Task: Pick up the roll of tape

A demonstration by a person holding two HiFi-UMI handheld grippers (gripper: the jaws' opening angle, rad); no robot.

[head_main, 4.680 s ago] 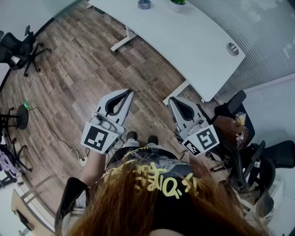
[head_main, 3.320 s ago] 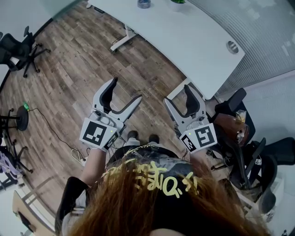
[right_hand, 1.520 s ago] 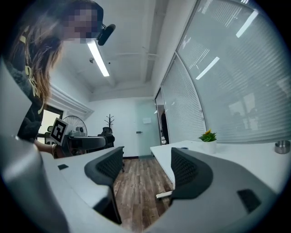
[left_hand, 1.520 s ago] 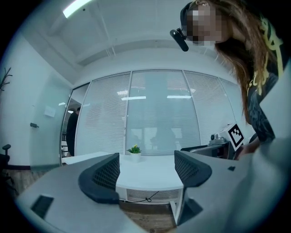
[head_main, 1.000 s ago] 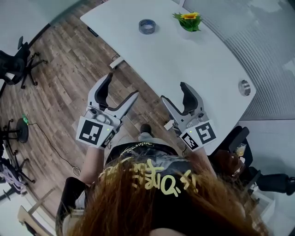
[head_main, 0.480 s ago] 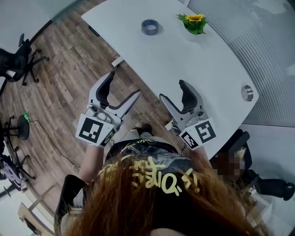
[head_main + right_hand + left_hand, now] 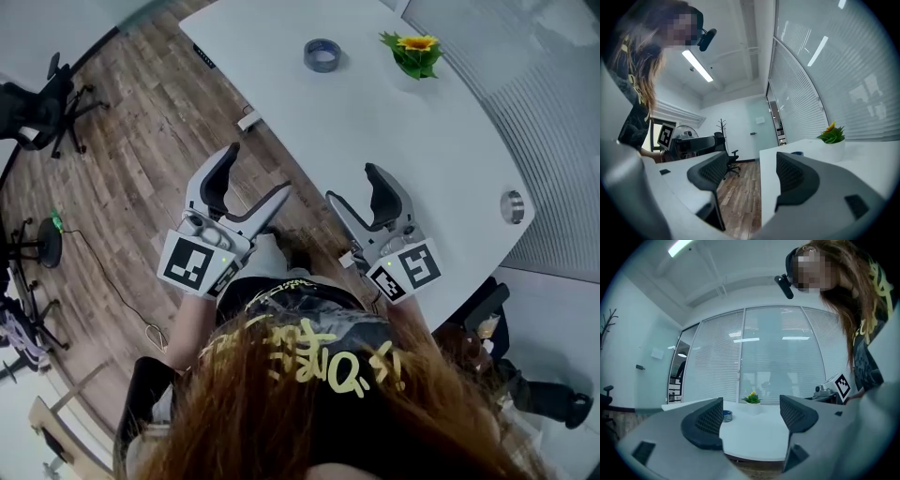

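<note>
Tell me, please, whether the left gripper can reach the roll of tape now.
Probably not yet: the left gripper, fingers apart, hangs short of the table, and the roll of tape lies at its far end. Nothing blocks the way.

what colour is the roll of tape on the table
Blue-grey. The roll of tape shows best in the head view.

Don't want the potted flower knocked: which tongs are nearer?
Right: right tongs hover at the table's near edge, short of the potted flower; left tongs hang farther left, over the floor.
</note>
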